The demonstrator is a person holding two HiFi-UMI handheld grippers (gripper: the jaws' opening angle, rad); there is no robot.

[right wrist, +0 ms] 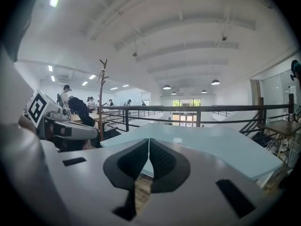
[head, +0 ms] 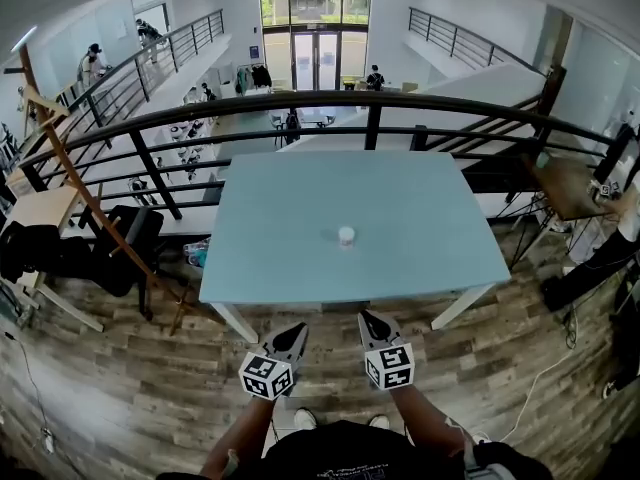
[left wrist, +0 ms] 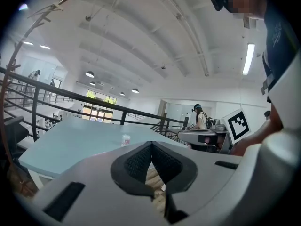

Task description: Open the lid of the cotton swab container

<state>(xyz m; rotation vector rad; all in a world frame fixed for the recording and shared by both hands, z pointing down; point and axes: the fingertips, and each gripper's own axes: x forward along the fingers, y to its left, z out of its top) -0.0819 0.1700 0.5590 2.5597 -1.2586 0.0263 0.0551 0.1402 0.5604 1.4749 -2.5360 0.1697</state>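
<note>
A small white cotton swab container [head: 346, 235] stands upright near the middle of the light blue table [head: 280, 258]. It shows tiny in the left gripper view [left wrist: 125, 140] and in the right gripper view [right wrist: 177, 140]. My left gripper [head: 297, 330] and right gripper [head: 367, 317] hang side by side in front of the table's near edge, well short of the container. Both are shut with nothing between their jaws. The left gripper's tips [left wrist: 151, 144] and the right gripper's tips [right wrist: 149, 140] meet in their own views.
A black railing [head: 330, 103] runs behind the table above a lower floor. A wooden rack [head: 70, 168] and a black chair [head: 125, 243] stand to the left. A desk [head: 565, 183] and a seated person [head: 610, 248] are at the right. Wood flooring lies under me.
</note>
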